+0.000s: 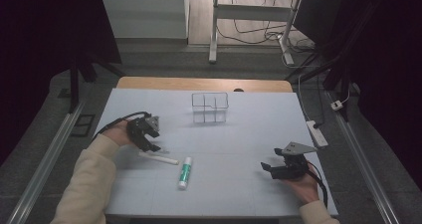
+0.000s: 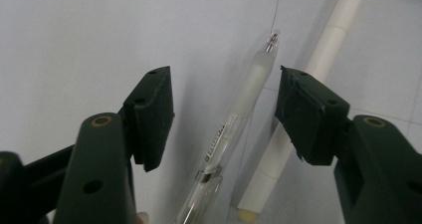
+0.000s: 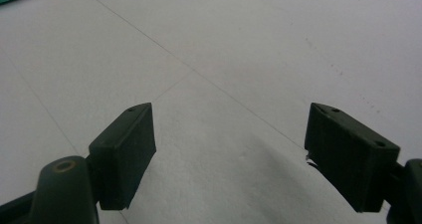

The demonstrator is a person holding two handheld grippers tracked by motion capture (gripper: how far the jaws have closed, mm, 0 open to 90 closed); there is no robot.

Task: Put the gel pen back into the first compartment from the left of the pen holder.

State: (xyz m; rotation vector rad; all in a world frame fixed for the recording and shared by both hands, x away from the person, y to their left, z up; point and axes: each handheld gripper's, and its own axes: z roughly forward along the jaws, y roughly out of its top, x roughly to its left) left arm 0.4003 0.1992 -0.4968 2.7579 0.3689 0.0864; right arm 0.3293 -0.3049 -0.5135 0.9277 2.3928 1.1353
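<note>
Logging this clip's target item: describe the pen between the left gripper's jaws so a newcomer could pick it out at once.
On the white table, find the left gripper at the near left. The pen lies between its open jaws, untouched. It is clear and frosted with a metal tip, thinner than the opaque white stick beside it.

The high view looks forward and down over the whole table (image 1: 224,194) from the person's side. The left gripper view sits close above the tabletop, facing a clear pen (image 2: 234,119) and white stick (image 1: 158,158) at seven o'clock. The right gripper view skims bare tabletop at four o'clock.
</note>
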